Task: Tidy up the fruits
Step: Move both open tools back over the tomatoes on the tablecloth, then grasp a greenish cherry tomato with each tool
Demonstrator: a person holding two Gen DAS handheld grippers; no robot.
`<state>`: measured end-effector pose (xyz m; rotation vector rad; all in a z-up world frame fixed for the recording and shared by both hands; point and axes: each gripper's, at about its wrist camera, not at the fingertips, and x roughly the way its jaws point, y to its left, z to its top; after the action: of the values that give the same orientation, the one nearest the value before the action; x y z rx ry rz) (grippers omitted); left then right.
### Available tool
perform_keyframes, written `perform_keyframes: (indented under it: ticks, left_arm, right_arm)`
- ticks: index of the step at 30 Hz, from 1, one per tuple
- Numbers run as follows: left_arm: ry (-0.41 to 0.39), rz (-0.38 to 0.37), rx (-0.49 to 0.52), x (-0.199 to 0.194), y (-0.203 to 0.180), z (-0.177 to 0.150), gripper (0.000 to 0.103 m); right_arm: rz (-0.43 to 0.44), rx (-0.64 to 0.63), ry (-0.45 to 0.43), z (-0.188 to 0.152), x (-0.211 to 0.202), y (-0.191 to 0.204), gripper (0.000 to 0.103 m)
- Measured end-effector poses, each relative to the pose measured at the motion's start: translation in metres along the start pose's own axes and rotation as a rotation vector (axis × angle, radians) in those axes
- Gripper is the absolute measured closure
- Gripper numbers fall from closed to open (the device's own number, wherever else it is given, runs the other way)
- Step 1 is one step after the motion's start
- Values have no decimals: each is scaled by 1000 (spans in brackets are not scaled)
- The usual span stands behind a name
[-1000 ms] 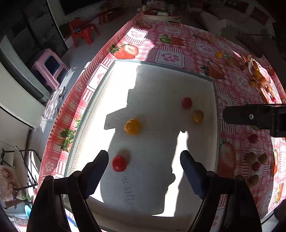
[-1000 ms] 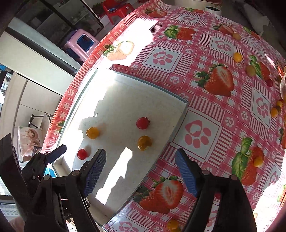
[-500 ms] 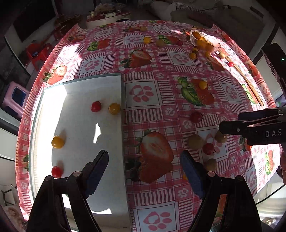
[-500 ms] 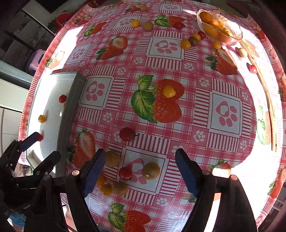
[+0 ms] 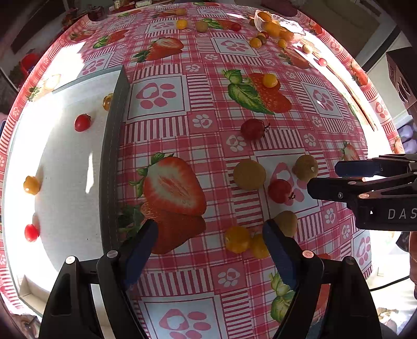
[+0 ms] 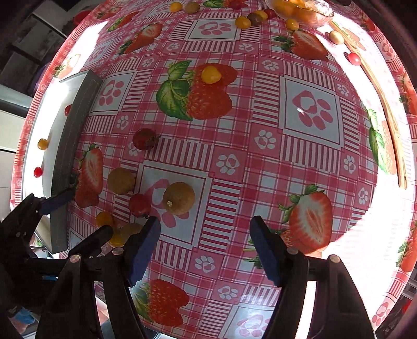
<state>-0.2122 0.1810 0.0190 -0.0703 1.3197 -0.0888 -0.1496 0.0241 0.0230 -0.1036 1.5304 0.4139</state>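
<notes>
A white tray (image 5: 109, 146) at the left holds two red tomatoes (image 5: 82, 122) and two yellow ones (image 5: 31, 185). On the strawberry tablecloth lies a cluster: brown longans (image 5: 249, 174), a red tomato (image 5: 279, 191) and yellow tomatoes (image 5: 237, 239). My left gripper (image 5: 209, 246) is open and empty, low over the cloth beside the yellow tomatoes. My right gripper (image 6: 204, 243) is open and empty, just in front of a longan (image 6: 178, 198) and red tomato (image 6: 139, 205); it shows at the right of the left wrist view (image 5: 338, 177).
A glass bowl (image 5: 280, 24) of orange fruits stands at the far side, with loose small fruits around it. A dark red fruit (image 5: 252, 129) and a yellow tomato (image 5: 269, 80) lie mid-table. A wooden stick (image 6: 385, 104) lies along the right edge.
Both grippers have swung from over the tray rightward to the fruit cluster on the cloth and come lower. Both stay open.
</notes>
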Motion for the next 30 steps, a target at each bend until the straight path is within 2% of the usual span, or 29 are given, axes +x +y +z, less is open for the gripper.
perform_keyframes:
  ticks: [6, 11, 15, 17, 18, 27, 30]
  left_arm:
    - [-13, 42, -6, 3, 5, 1, 20]
    - [-5, 55, -44, 7, 13, 2, 20]
    - [-13, 56, -44, 6, 9, 7, 20]
    - [-23, 47, -37, 5, 5, 11, 20]
    - [-25, 44, -30, 5, 3, 13, 20]
    - [-32, 37, 29, 15, -16, 29, 20]
    - [-34, 44, 45, 19, -20, 33, 25]
  right_arm:
    - [19, -9, -4, 5, 6, 3, 42]
    - [11, -36, -21, 10, 7, 12, 47]
    - [-5, -55, -26, 16, 10, 17, 55]
    - [-10, -58, -28, 17, 12, 20, 70]
    - [-15, -56, -29, 18, 13, 21, 74]
    - [-8, -16, -43, 11, 10, -3, 75]
    - [-1, -7, -43, 10, 10, -8, 75]
